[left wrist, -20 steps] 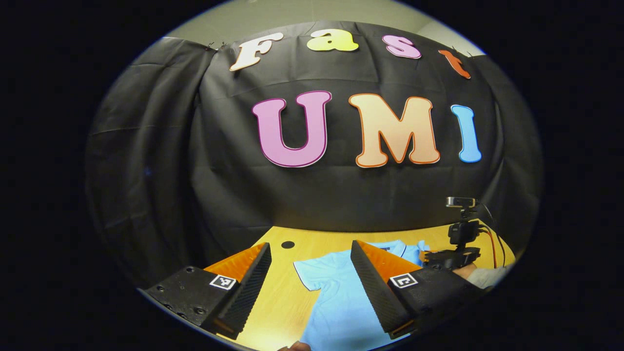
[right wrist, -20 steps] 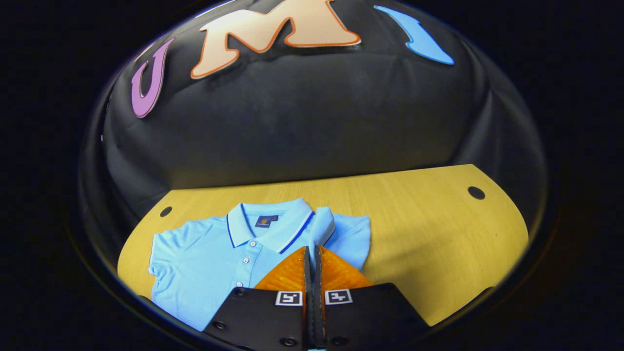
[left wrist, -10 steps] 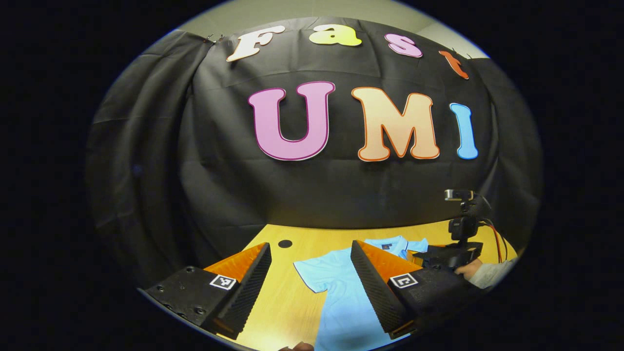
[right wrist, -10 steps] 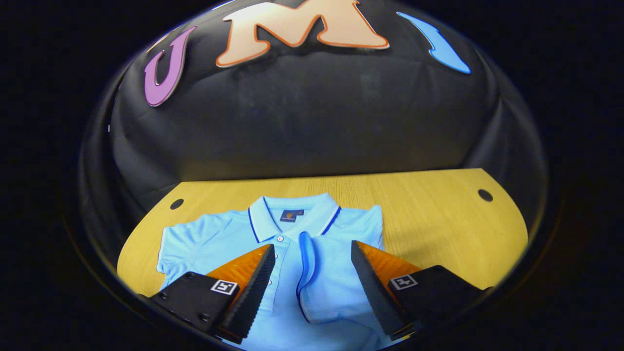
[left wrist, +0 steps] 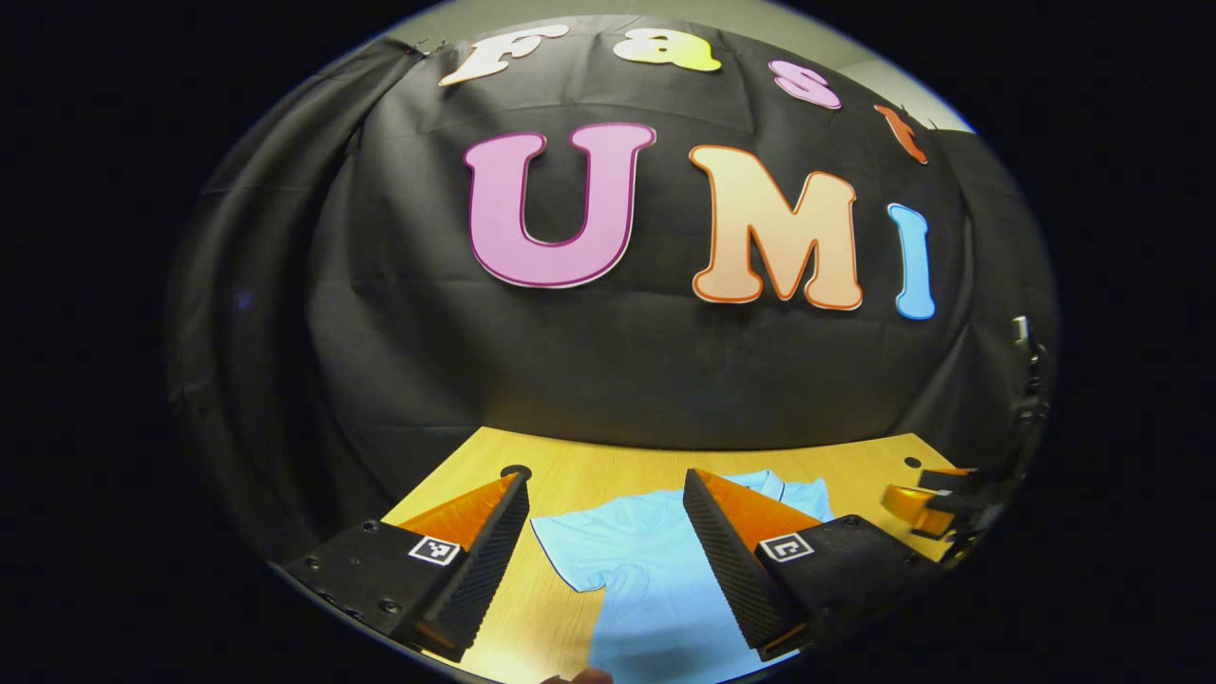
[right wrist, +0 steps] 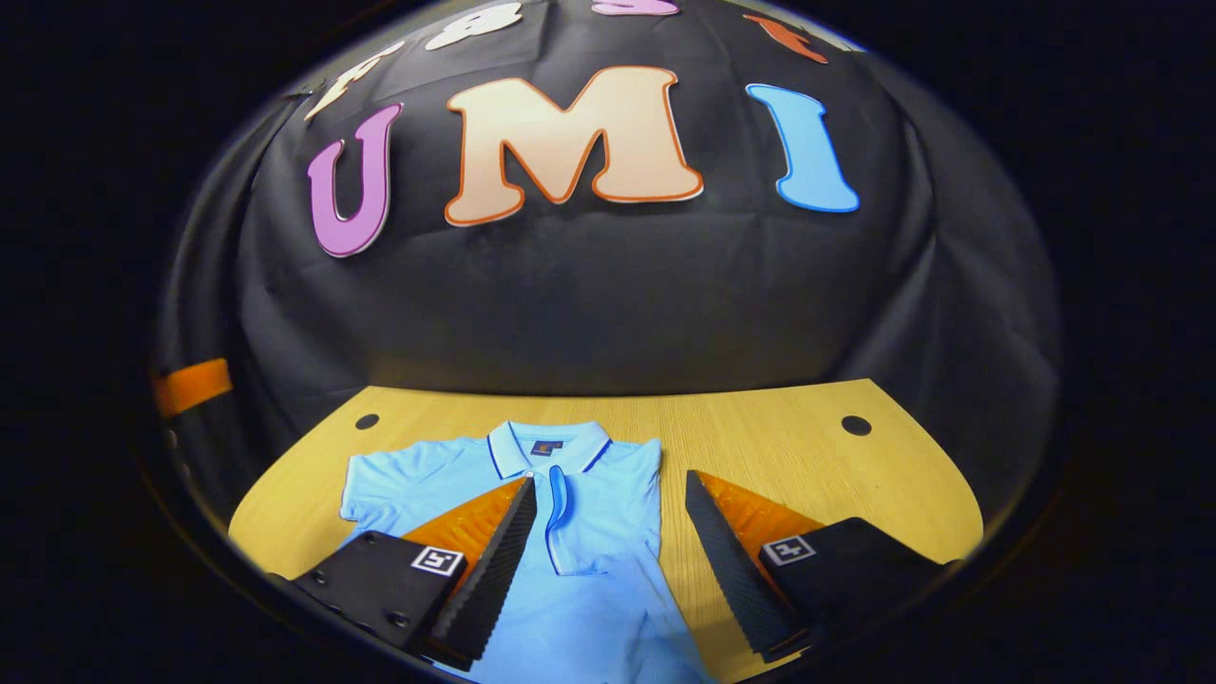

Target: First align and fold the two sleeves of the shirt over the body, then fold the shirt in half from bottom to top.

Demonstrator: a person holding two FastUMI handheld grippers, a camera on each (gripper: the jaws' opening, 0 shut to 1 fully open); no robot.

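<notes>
A light blue polo shirt [right wrist: 608, 589] lies flat on the wooden table [right wrist: 807, 465], collar [right wrist: 546, 445] toward the wall. One sleeve [right wrist: 594, 518] is folded over the body; the other sleeve [right wrist: 380, 475] is spread out to the left. My right gripper [right wrist: 610, 480] hovers open above the chest with nothing between its fingers. In the left gripper view the shirt [left wrist: 655, 579] lies ahead, its spread sleeve [left wrist: 565, 551] between the fingers. My left gripper [left wrist: 604, 477] is open and empty above it. The right gripper [left wrist: 936, 503] shows at the far right edge.
Round cable holes [right wrist: 856, 425] [right wrist: 367, 421] mark the table's back corners, one also in the left gripper view [left wrist: 516, 471]. Bare wood [right wrist: 836, 494] lies right of the shirt. Black cloth wall stands close behind. An orange part [right wrist: 190, 385] of the other gripper sits at left.
My right gripper has opened and let go of the sleeve, which now lies folded on the body. It has then pulled back and up. The left gripper has swung slightly, staying open.
</notes>
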